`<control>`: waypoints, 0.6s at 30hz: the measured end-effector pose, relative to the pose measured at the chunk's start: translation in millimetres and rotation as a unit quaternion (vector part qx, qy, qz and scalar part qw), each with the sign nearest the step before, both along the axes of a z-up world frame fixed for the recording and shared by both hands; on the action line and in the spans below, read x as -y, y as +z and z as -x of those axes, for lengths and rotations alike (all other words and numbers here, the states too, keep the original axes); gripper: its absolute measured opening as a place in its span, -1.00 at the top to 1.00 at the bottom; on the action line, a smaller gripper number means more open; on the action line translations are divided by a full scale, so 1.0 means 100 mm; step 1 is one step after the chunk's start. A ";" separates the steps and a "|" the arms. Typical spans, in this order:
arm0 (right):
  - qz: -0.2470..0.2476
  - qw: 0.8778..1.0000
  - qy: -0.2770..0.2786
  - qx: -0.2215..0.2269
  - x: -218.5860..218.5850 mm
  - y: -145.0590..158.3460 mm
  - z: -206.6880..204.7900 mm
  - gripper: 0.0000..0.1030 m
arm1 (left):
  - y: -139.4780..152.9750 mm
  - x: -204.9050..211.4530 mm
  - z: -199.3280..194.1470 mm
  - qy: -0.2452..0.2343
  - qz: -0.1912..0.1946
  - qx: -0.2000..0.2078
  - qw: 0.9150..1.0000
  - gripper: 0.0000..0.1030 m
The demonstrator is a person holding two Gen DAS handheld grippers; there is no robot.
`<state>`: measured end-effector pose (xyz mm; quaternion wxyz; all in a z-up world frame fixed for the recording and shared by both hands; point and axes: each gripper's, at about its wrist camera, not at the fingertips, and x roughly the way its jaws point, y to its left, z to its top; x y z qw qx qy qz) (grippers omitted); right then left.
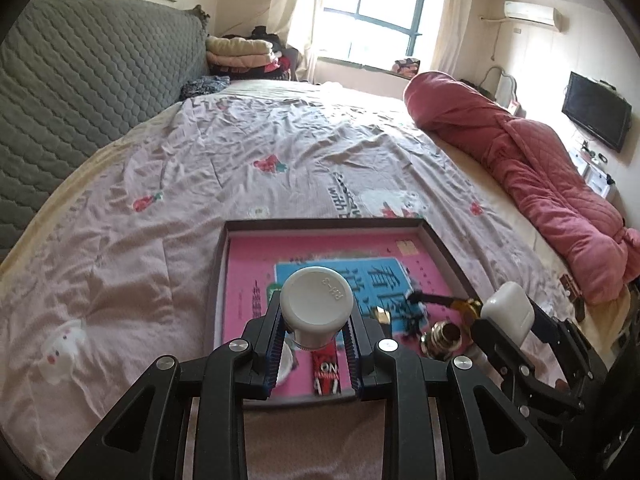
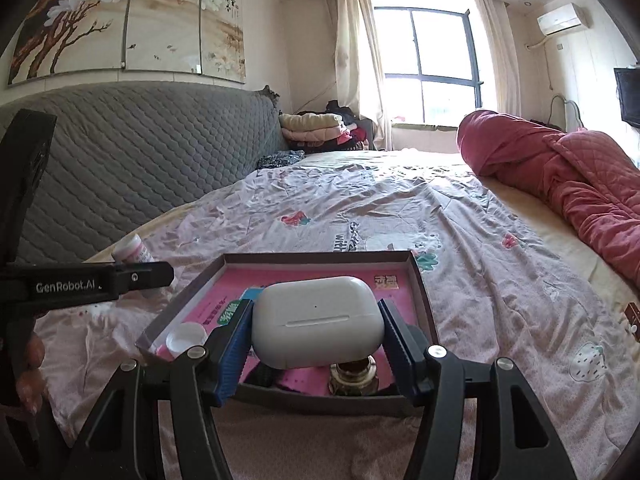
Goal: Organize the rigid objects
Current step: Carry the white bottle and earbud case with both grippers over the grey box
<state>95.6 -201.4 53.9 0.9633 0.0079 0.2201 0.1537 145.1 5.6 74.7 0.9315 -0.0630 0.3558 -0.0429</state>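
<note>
Left gripper [image 1: 317, 320] is clenched on a white-capped bottle [image 1: 316, 306]; right gripper [image 2: 316, 332] grasps a white earbud case [image 2: 318, 326]. Both hang just over the tray [image 2: 420, 280] on the bed [image 2: 500, 280]. Lower each w/ care onto bare pink liner (my judgement). Below right gripper: a brass fitting [image 2: 354, 376]. Ahead of left: a gold-handled brush [image 1: 440, 300], a loose white cap [image 2: 186, 340] nearby, so crowding's likely.
</note>
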 end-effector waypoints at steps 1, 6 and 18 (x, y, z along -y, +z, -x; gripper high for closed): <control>-0.001 1.000 0.001 0.001 -0.01 0.01 -0.01 -0.18 | 0.01 -0.01 -0.03 0.001 0.000 0.001 1.000 0.47; 0.000 1.000 0.003 0.006 -0.09 0.03 -0.07 -0.18 | 0.02 -0.04 -0.16 0.005 -0.005 0.001 1.000 0.47; 0.012 1.000 0.021 -0.019 -0.22 -0.18 -0.23 -0.18 | -0.38 0.02 -0.34 0.004 -0.007 -0.040 0.999 0.47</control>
